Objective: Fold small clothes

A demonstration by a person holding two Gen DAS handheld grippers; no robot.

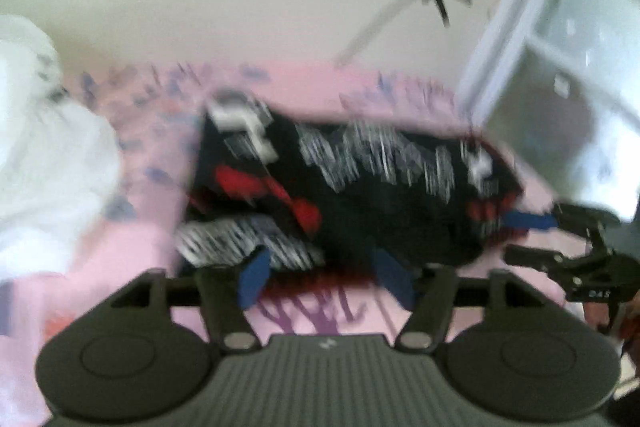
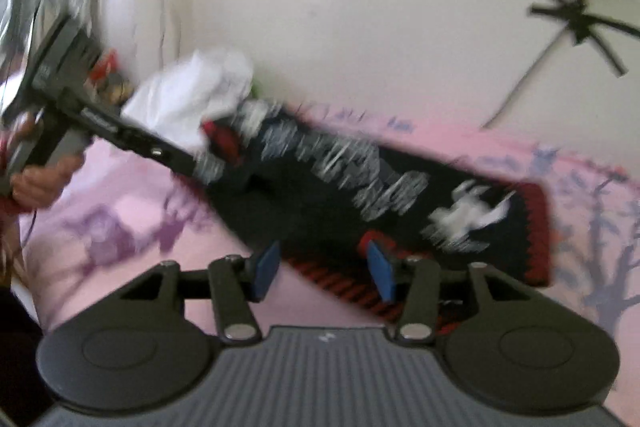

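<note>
Now black garment (image 1: 360,195) lies just beyond both open tongs.

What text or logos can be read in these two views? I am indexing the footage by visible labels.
"DAS": white letters, partly cut off, on the right tool as seen from the left wrist.
A small white mark on the left tool body: too blurred to read.
A white label on the left tool's arm in the right wrist view: too blurred to read.
White shapes on the black garment: too blurred to tell whether they are letters.
</note>
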